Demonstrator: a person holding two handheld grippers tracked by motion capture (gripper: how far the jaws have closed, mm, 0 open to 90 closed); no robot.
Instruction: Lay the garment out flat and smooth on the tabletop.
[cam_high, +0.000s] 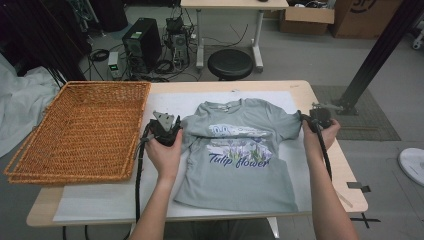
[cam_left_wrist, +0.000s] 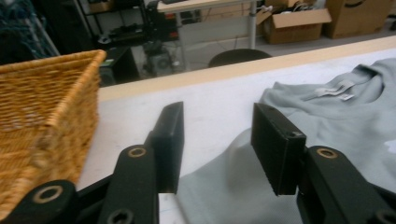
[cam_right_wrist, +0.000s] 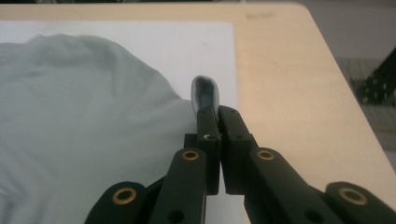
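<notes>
My right gripper (cam_right_wrist: 218, 114) has its jaws pinched tight on a fold of the grey-green cotton T-shirt (cam_high: 240, 155) w/ the "Tulip flower" print, at the sleeve edge. My left gripper (cam_left_wrist: 219, 144) stands about half open; nothing is held, though the other sleeve's cloth lies below and between the jaws.

The shirt lies flat, front up, on the white mat (cam_high: 100, 200) covering the pale wooden table (cam_high: 340, 170), collar away from me, roughly centred, just right of the basket.

Risks as I judge them:
- Right grip is on a thin fold only, so a quick pull could let it slip out, or drag the whole shirt sideways and rumple it.
- Left side is loose, so if I move the right alone the shirt will skew, since nothing is anchoring the far sleeve.
- Left jaws closing too high would catch air; too low, they could nip the mat along w/ the cloth.

Containers: the big shallow woven wicker basket (cam_high: 80, 135) on the table's left holds nothing I can see. It overhangs the table edge a bit, so a bump from my left forearm could shift it.
</notes>
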